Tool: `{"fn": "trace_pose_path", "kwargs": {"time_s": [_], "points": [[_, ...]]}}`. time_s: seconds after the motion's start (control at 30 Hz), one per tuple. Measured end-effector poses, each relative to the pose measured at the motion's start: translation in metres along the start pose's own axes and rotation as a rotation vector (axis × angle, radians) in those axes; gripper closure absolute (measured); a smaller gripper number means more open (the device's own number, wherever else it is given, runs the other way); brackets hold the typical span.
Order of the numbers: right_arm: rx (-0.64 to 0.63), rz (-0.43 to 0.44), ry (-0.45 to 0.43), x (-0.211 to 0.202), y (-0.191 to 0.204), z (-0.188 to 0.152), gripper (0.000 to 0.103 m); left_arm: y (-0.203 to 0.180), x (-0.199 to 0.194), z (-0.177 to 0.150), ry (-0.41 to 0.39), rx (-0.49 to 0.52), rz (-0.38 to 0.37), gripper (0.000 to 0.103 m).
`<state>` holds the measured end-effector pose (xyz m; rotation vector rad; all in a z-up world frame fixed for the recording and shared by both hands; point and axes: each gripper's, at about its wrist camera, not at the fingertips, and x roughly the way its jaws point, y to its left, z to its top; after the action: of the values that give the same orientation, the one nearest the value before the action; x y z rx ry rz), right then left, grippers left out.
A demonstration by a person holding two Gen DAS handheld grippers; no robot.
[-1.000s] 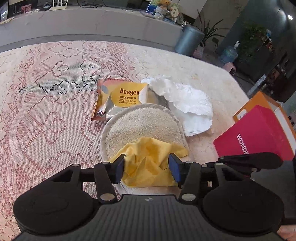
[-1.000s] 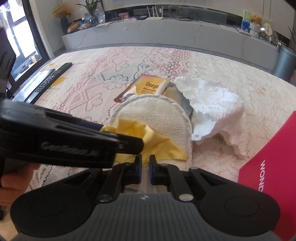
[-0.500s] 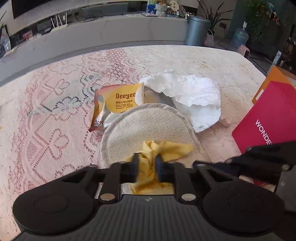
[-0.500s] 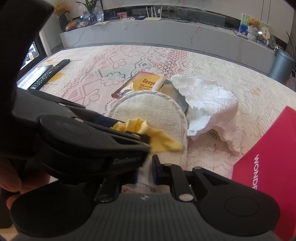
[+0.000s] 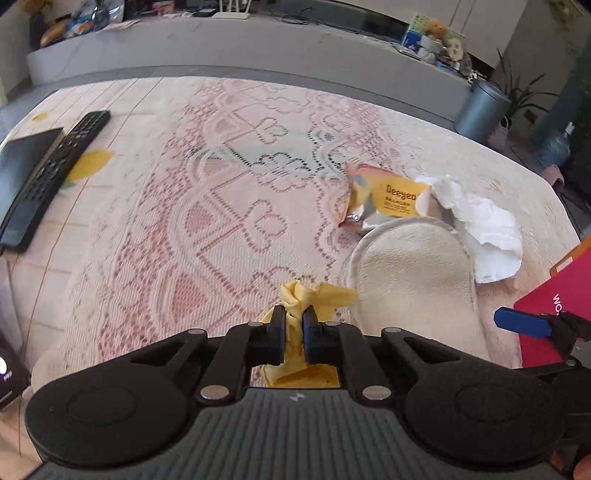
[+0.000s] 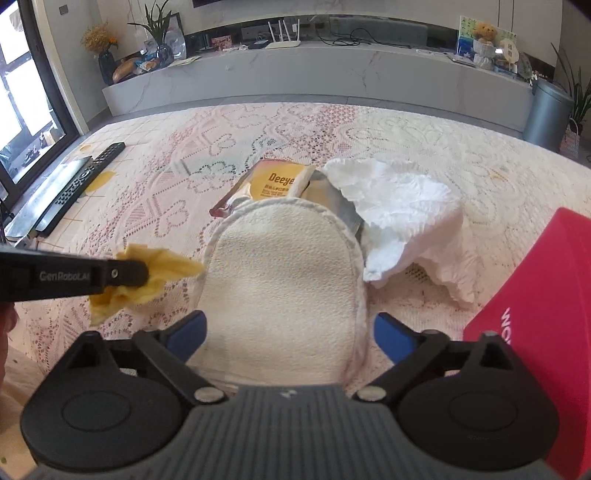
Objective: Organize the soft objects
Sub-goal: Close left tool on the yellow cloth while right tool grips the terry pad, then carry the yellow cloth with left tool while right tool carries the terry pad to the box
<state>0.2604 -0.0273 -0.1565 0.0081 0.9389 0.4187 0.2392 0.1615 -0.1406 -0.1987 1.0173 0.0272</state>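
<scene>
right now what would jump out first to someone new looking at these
The bunched yellow cloth pinched in the left gripper, off to the left of the cream terry mitt. The right gripper is opening, empty, over the mitt's near end. Behind lie a Deeyeo wipes pack and crumpled white diaper.

A pale lace cloth (image 6: 424, 147) covers the bench, with a black remote (image 6: 83, 175) near its left edge. Beyond the far edge runs a long grey marble ledge (image 6: 332, 77) carrying a white router (image 6: 282, 44), a plant (image 6: 159, 33), dried flowers (image 6: 99, 38) and a teddy bear (image 6: 484, 31). Daylight comes through a dark-framed window (image 6: 26, 92) on the left, and a grey bin (image 6: 546, 110) stands at the far right.
</scene>
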Motion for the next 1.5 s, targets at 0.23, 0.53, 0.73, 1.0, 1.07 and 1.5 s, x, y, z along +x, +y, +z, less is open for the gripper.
{"fn": "trace_pose_path", "kwargs": {"time_s": [0.23,0.53,0.73,1.0,1.07,1.5], "points": [[-0.080,-0.029,0.073,0.022,0.020,-0.006,0.003,-0.005,-0.002,-0.003,-0.005,0.028,-0.005,0.093],[-0.065,-0.034,0.029,0.007,0.017,-0.005,0.050,-0.005,-0.002,-0.003,-0.008,0.034,-0.015,0.093],[-0.080,-0.015,0.016,-0.003,0.019,-0.005,0.083,-0.006,-0.004,-0.003,-0.018,0.040,-0.018,0.093],[-0.119,0.021,-0.026,-0.034,0.027,-0.001,0.083,-0.012,-0.026,-0.004,-0.055,0.040,-0.045,0.093],[-0.124,0.036,-0.038,-0.045,0.028,0.000,0.083,-0.016,-0.034,-0.007,-0.064,0.043,-0.059,0.093],[-0.116,0.059,-0.118,-0.130,0.018,-0.006,0.084,-0.052,-0.098,-0.029,-0.124,0.062,-0.086,0.093]]}}
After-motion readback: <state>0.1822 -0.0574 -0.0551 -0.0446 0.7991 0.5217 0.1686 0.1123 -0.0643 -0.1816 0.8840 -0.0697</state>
